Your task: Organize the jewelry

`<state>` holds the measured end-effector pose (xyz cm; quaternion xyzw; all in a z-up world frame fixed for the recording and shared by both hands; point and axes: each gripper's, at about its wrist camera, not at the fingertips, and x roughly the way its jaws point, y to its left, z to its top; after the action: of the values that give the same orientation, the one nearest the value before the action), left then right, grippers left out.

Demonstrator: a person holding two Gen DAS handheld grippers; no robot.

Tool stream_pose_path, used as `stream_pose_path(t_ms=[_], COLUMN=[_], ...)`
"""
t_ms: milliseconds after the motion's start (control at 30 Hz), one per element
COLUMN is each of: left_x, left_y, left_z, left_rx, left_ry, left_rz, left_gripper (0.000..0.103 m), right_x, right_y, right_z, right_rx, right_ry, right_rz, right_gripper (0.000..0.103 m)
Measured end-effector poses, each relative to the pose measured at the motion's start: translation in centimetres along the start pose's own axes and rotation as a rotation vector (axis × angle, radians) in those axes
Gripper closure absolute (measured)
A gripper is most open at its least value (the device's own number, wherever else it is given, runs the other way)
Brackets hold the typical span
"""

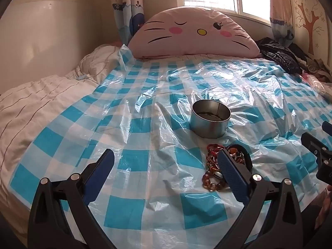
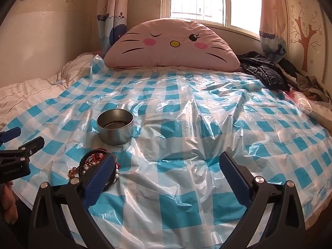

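Observation:
A heap of beaded bracelets (image 1: pixel 214 166) in red, amber and dark beads lies on the blue-checked plastic sheet (image 1: pixel 145 124). Just beyond it stands a round metal tin (image 1: pixel 210 121), open at the top. My left gripper (image 1: pixel 166 155) hovers open over the sheet, and its right finger (image 1: pixel 232 174) hides part of the heap. In the right wrist view the bracelets (image 2: pixel 93 161) sit at lower left, half behind the left finger (image 2: pixel 101 176) of my open right gripper (image 2: pixel 168 159). The tin (image 2: pixel 115 126) stands behind them. Nothing is between either pair of fingers.
A big pink cat-face cushion (image 1: pixel 193 35) leans under the window at the bed's head. Dark clothes (image 1: pixel 280 56) are piled at the far right. A white quilt (image 1: pixel 31 103) bunches along the left side. The other gripper shows at each view's edge (image 1: pixel 319 145) (image 2: pixel 18 145).

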<state>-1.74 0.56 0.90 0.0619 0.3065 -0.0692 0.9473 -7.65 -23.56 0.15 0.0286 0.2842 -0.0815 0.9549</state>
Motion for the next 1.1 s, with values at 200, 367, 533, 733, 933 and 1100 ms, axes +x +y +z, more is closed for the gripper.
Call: stream_pose_path(t_ms=[200, 367, 533, 733, 933, 1100], left_x=[0.0, 0.0, 0.0, 0.0, 0.0, 0.0], left_y=[-0.1, -0.1, -0.1, -0.2, -0.2, -0.2], left_z=[0.0, 0.0, 0.0, 0.0, 0.0, 0.0], left_rx=[0.001, 0.002, 0.002, 0.003, 0.004, 0.004], left_ry=[-0.001, -0.001, -0.001, -0.001, 0.000, 0.001], left_rz=[0.001, 0.001, 0.002, 0.003, 0.003, 0.003], left_gripper=[0.007, 0.007, 0.007, 0.007, 0.007, 0.007], right_x=[0.3, 0.3, 0.2, -0.2, 0.2, 0.1], right_y=[-0.1, 0.0, -0.2, 0.2, -0.1, -0.3], right_z=[-0.1, 0.0, -0.1, 0.0, 0.0, 0.0], right_rx=[0.002, 0.004, 0.009, 0.002, 0.011, 0.009], right_ry=[-0.001, 0.002, -0.005, -0.007, 0.000, -0.003], right_rz=[-0.004, -0.010, -0.001, -0.002, 0.001, 0.002], right_gripper=[0.006, 0.006, 0.006, 0.006, 0.006, 0.006])
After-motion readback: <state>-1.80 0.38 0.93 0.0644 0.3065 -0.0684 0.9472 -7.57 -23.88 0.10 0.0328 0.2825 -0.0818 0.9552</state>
